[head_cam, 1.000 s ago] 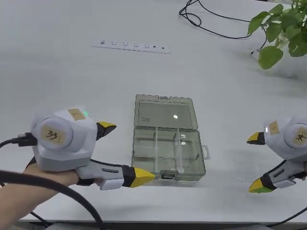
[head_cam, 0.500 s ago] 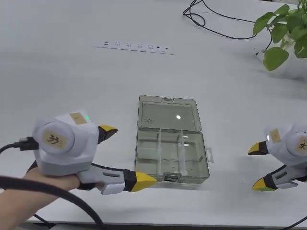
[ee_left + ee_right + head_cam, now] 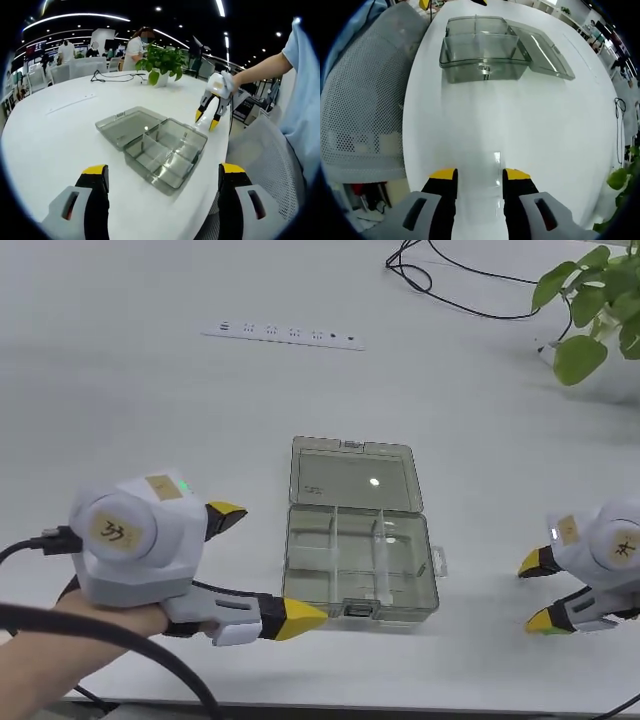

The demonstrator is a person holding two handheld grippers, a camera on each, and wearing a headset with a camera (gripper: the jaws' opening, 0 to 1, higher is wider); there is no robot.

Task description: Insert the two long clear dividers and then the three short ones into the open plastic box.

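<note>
The shallow smoke-tinted clear plastic box (image 3: 405, 605) sits near the front edge of the white worktop (image 3: 150, 400), between the two grippers, its hinged lid (image 3: 352, 472) laid flat behind it so the tray is reachable from above. Clear partitions (image 3: 335, 555) already stand upright inside and split it into compartments, so much of the fitting looks done, though I cannot tell how many short ones are seated. The left gripper (image 3: 262, 562) hangs just beside the box's left front corner, jaws wide and empty, probably ready to steady it. The right gripper (image 3: 538, 592), well apart to the right, is held low with its jaws partly spread either side of a thin clear divider strip (image 3: 496, 167) lying on the worktop, seemingly to pick it up.
</note>
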